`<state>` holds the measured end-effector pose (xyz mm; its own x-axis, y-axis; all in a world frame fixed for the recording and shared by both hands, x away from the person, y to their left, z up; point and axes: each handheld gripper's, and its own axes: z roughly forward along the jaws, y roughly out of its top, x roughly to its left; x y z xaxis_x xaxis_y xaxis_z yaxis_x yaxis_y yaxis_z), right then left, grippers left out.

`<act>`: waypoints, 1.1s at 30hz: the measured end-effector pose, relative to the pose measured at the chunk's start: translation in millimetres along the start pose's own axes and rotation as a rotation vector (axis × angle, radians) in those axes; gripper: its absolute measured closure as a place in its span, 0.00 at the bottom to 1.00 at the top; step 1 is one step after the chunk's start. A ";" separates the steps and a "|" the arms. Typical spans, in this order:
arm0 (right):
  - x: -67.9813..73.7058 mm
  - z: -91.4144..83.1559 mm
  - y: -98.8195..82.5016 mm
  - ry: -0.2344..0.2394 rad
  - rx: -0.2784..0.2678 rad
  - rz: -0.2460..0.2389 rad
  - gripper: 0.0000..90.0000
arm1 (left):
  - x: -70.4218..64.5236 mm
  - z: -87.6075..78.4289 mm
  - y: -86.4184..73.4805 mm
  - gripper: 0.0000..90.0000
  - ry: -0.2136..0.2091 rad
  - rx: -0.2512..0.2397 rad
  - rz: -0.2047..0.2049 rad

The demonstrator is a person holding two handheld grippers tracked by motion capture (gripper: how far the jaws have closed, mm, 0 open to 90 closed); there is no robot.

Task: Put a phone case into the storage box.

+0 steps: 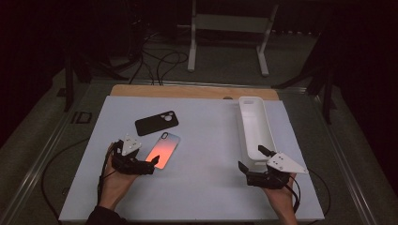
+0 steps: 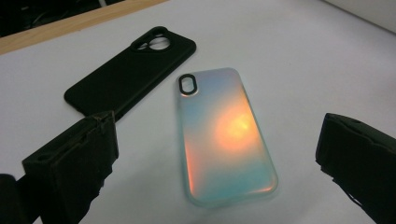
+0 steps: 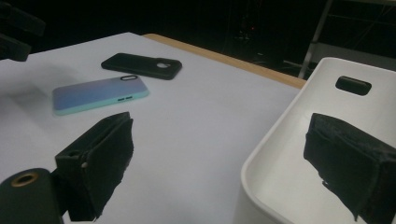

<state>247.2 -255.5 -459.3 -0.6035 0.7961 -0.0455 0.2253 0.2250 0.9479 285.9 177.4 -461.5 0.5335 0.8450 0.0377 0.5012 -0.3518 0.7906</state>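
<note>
The left gripper (image 1: 141,161), jaws apart, lines up on the near end of the iridescent orange-blue phone case (image 2: 224,133), which lies flat on the white table sheet (image 1: 206,140) beside a black rubber phone case (image 2: 128,77). The right gripper (image 1: 256,161), jaws apart, straddles the near rim of the long white plastic tray (image 1: 256,124). Judged step: approach before grasp; next, close on the case's edges. The surrounding room is dark.

Both hands hold grippers low, left gripper (image 1: 141,161) and right gripper (image 1: 252,159) fingers spread.
</note>
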 end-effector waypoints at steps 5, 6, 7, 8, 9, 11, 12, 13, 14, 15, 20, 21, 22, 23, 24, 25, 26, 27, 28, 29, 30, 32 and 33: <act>-1.8 0.5 0.2 -0.006 0.001 -0.001 0.09 | -0.8 9.4 2.9 0.00 -0.005 0.026 0.004; -2.2 0.7 0.3 -0.006 0.001 -0.002 0.09 | -1.0 11.4 3.2 0.00 -0.005 0.034 0.006; -2.4 0.9 0.3 -0.007 0.002 -0.004 0.09 | -1.1 13.3 3.4 0.00 -0.009 0.040 0.008; -2.6 1.0 0.5 -0.008 0.003 -0.004 0.09 | -1.0 15.3 3.7 0.00 -0.010 0.049 0.009; -2.8 1.2 0.6 -0.007 0.004 -0.004 0.09 | -0.8 17.2 4.0 0.00 -0.012 0.058 0.010; -3.2 1.8 0.6 -0.007 0.004 -0.005 0.09 | -0.9 20.9 4.5 0.00 -0.014 0.069 0.004; -3.3 2.1 0.7 -0.007 0.006 -0.005 0.09 | -1.1 22.6 4.9 0.00 -0.016 0.074 0.001; -3.3 2.3 0.7 -0.009 0.007 -0.004 0.09 | -1.5 24.2 5.4 0.00 -0.019 0.078 0.001; -3.7 2.6 0.7 -0.011 0.007 -0.007 0.09 | -1.9 25.7 6.0 0.00 -0.015 0.085 0.005; -3.9 2.8 0.6 -0.010 0.007 -0.007 0.09 | -2.6 27.2 6.7 0.00 -0.014 0.091 0.005; -4.5 3.1 0.9 -0.010 0.008 -0.008 0.09 | -4.8 35.7 10.3 0.00 -0.014 0.120 0.007; -4.7 3.2 0.9 -0.010 0.007 -0.007 0.09 | -4.7 37.3 10.9 0.00 -0.015 0.128 0.008; -5.1 3.4 0.8 -0.010 0.008 -0.009 0.09 | -4.6 39.2 11.6 0.00 -0.020 0.134 0.005; -5.7 3.5 0.7 -0.010 0.009 -0.009 0.09 | -4.8 41.3 11.9 0.00 -0.022 0.139 -0.001; -5.7 3.5 0.7 -0.010 0.009 -0.009 0.09 | -4.8 43.2 12.1 0.00 -0.018 0.146 -0.001; -5.9 3.7 0.6 -0.010 0.010 -0.009 0.09 | -4.9 45.2 12.2 0.00 -0.021 0.154 -0.004; -5.9 3.7 0.6 -0.010 0.010 -0.009 0.09 | -4.9 45.2 12.2 0.00 -0.021 0.154 -0.004; -6.0 3.9 0.6 -0.012 0.011 -0.009 0.09 | -4.7 49.2 11.9 0.00 -0.017 0.169 -0.004; -6.2 4.2 0.6 -0.011 0.012 -0.009 0.09 | -4.7 51.0 11.7 0.00 -0.020 0.177 -0.006; -6.3 4.4 0.7 -0.011 0.013 -0.010 0.09 | -4.6 52.7 11.6 0.00 -0.020 0.189 -0.002; -6.4 5.1 0.6 -0.012 0.011 -0.008 0.09 | -5.1 54.5 11.2 0.00 -0.017 0.195 -0.002; -6.7 5.3 0.6 -0.011 0.013 -0.007 0.09 | -4.8 57.6 10.8 0.00 -0.020 0.210 -0.002; -7.1 5.8 0.5 -0.010 0.013 -0.008 0.09 | -4.8 59.3 10.4 0.00 -0.019 0.215 -0.005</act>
<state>256.0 -257.8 -460.3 -0.5974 0.8000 -0.0563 0.2305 0.2385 0.9434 328.9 145.8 -489.7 0.5424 0.8398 0.0209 0.6365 -0.4270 0.6423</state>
